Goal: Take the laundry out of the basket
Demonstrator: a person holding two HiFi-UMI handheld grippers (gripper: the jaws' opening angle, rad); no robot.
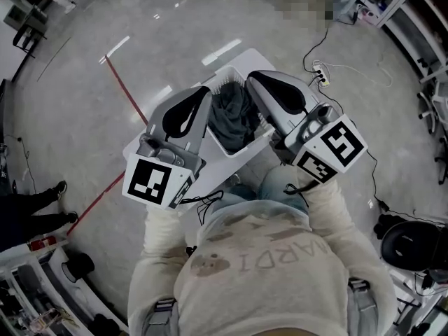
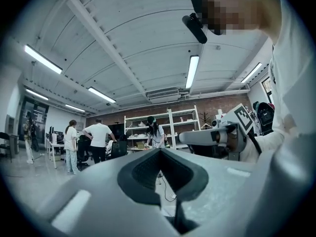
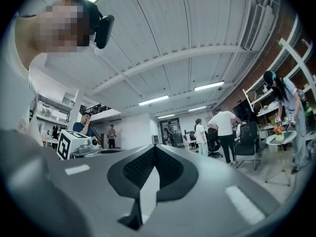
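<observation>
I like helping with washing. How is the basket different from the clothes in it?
The basket is white; the laundry is dark grey. The basket is stiff, with straight walls, while the laundry is soft and crumpled in a heap. The basket is the bigger of the two, and the laundry lies inside it. What they share: both sit between the left gripper and the right gripper.

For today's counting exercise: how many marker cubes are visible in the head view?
2: one cube on the left gripper, another on the right gripper; none seems hidden.
</observation>
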